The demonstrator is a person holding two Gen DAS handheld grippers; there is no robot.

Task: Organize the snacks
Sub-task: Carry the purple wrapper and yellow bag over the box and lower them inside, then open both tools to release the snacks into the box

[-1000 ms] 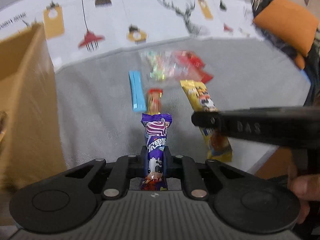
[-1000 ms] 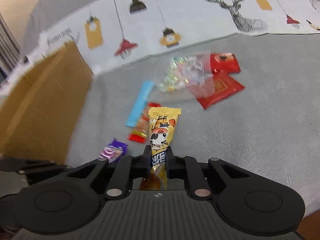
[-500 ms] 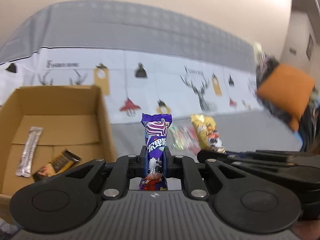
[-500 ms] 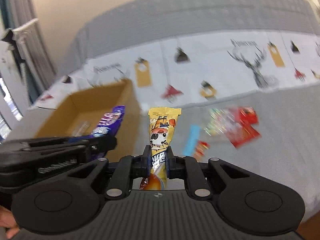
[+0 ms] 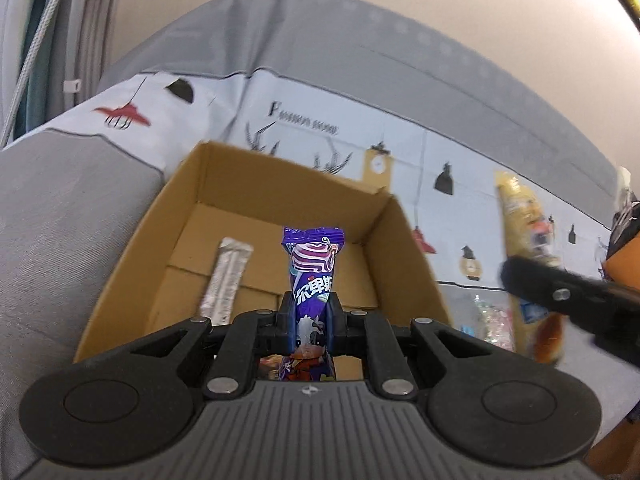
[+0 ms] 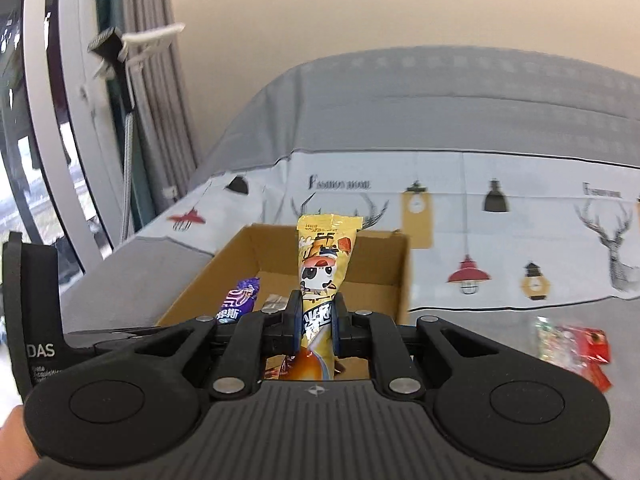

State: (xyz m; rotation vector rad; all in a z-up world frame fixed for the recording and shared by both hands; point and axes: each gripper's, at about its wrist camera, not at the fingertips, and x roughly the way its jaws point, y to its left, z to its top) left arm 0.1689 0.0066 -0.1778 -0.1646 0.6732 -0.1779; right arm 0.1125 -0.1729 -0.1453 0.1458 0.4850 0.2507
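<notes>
My left gripper [image 5: 311, 310] is shut on a purple snack packet [image 5: 313, 264], held upright above the open cardboard box [image 5: 384, 248]. A silver stick packet [image 5: 227, 280] lies on the box floor. My right gripper [image 6: 318, 314] is shut on a yellow snack packet [image 6: 325, 256], held in the air near the box [image 6: 236, 268]. In the left wrist view the yellow packet [image 5: 524, 220] and the right gripper's finger [image 5: 560, 292] appear just right of the box. In the right wrist view the purple packet [image 6: 239, 300] hangs over the box's left side.
The box rests on a grey sofa seat [image 5: 60, 216] covered by a white printed cloth [image 6: 500, 248]. Red packets [image 6: 588, 344] and a clear bag of sweets [image 6: 548, 336] lie on the seat to the right. A window and curtains [image 6: 132, 120] stand at left.
Both grippers rose and swung left from the snack pile to the cardboard box, each keeping its packet. The box's inside has come into view.
</notes>
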